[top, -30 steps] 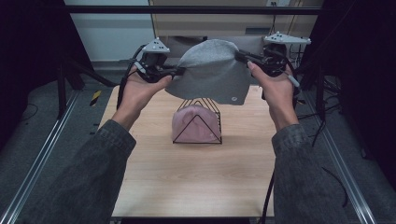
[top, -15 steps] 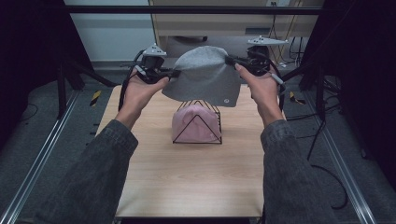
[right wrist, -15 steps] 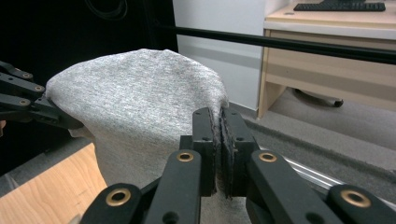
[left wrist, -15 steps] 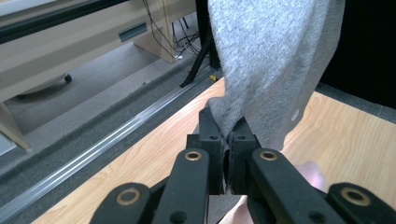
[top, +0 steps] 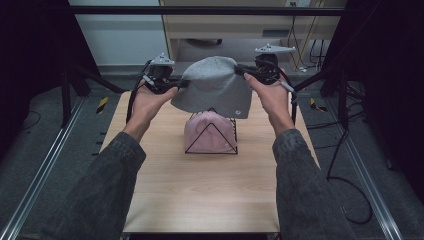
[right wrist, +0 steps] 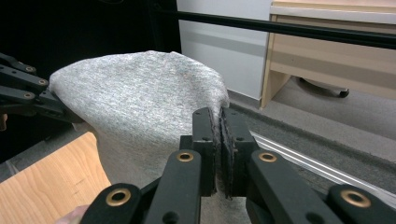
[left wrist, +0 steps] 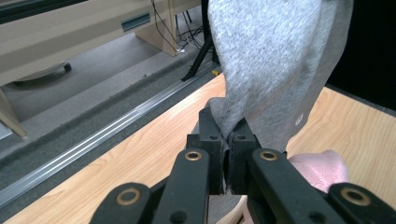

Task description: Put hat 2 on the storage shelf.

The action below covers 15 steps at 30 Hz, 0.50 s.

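Stretching out level, both hands' claws, left (top: 176, 86) and right (top: 242, 72), pinch the grey beanie (top: 212, 92) above the pink hat (top: 210, 132).

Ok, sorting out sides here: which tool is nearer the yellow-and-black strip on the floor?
Left. The left tool is just right of the strip; the right tool is farther right, across the grey hat.

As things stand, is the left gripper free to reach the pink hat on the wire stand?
Probably not: the left gripper is shut on the grey hat, which hangs directly over the pink hat.
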Motion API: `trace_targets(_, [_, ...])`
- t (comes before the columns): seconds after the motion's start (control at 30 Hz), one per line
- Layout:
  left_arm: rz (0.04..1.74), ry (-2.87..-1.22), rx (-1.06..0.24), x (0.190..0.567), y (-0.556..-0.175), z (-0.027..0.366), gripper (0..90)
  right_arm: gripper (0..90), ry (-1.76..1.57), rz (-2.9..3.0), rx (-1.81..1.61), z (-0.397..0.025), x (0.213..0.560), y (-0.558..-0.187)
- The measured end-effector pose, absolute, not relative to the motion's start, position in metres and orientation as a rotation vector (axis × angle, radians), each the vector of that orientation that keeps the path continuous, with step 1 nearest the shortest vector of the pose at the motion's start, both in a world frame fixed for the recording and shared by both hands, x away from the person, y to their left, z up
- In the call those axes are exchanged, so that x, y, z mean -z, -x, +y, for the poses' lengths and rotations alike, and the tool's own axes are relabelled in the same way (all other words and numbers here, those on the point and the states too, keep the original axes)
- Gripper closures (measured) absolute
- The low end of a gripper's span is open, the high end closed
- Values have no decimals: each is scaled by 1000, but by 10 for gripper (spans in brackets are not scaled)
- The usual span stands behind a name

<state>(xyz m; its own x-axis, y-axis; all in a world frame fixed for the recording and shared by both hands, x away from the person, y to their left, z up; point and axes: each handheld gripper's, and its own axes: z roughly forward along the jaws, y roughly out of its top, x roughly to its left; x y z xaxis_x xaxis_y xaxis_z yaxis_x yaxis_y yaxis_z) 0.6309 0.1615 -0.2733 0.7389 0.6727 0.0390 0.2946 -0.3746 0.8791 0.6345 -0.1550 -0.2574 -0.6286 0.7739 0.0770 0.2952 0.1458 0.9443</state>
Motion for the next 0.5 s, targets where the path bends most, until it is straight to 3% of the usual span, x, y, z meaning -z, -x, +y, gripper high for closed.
trace_targets(0.5, [735,-1967,-495,284,-630,160,875,856,-1021,2015,-1461,-153,265,-631])
